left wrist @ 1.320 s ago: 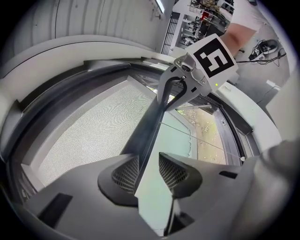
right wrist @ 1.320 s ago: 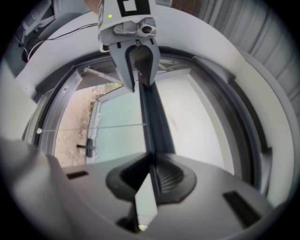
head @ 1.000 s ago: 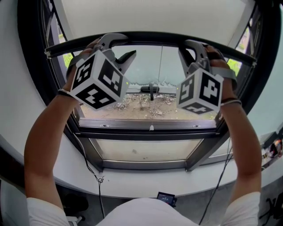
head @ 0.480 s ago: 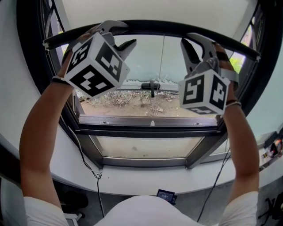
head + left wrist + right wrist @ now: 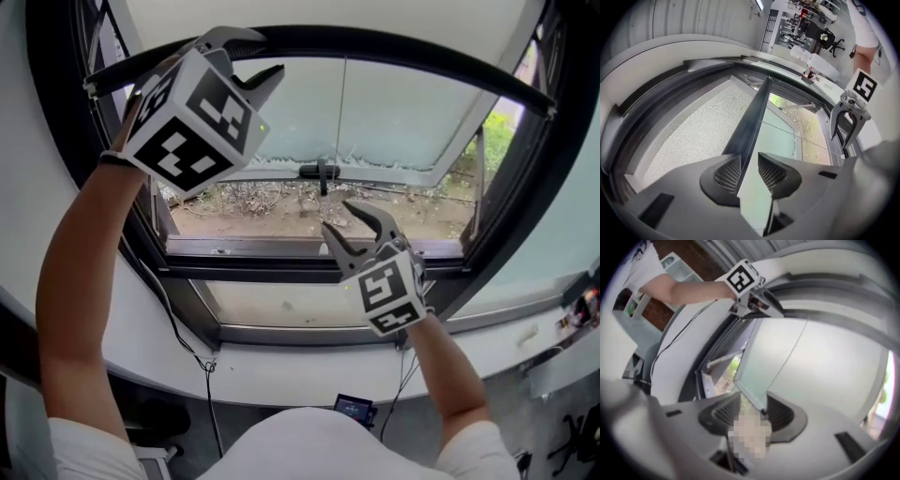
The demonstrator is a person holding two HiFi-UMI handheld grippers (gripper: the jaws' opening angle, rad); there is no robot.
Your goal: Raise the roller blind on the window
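Left tongs (image 5: 267, 54) are clamped on the bar (image 5: 403, 49) of the blind (image 5: 319, 14), near the bar's left end, high in the window (image 5: 309, 272). Right tongs (image 5: 337, 215), well below the bar, have just been opening and hold nothing.

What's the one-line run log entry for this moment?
blind bar raised | left gripper clamped on blind bar | right gripper jaws just opened, empty, low by window frame
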